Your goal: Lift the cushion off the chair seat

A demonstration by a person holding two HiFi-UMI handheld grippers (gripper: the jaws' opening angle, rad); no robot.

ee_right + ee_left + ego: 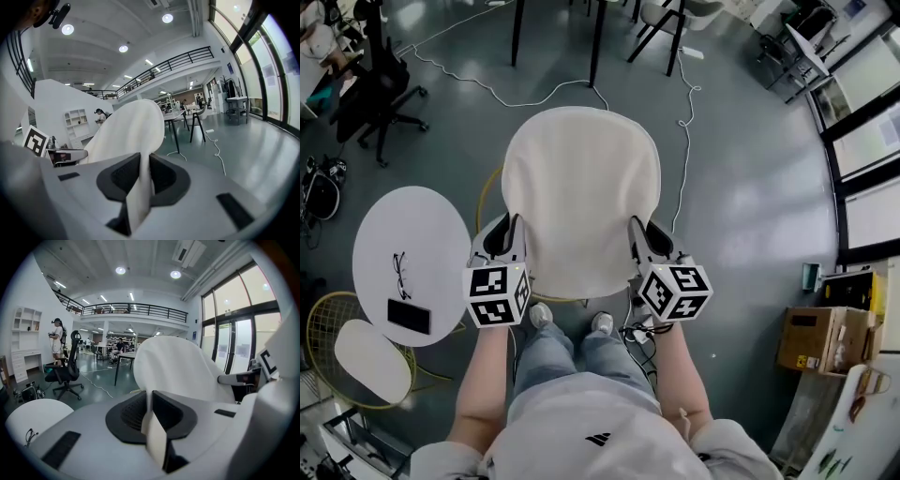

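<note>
A cream, rounded cushion [581, 197] hangs in the air between my two grippers and hides nearly all of the chair. Only a bit of the chair's yellow wire frame [484, 192] shows at the cushion's left edge. My left gripper [510, 240] is shut on the cushion's left rim, and my right gripper [639, 240] is shut on its right rim. In the left gripper view the cushion [178, 366] rises beyond the left gripper [151, 413], its edge pinched between the dark pads. The right gripper view has the cushion [126, 131] clamped the same way in the right gripper [140, 177].
A round white table [441, 225] at the left carries glasses [401, 275] and a black phone [409, 316]. A second yellow wire chair [366, 356] stands at lower left. A black office chair [380, 89], a floor cable [684, 122] and a cardboard box [820, 337] lie around.
</note>
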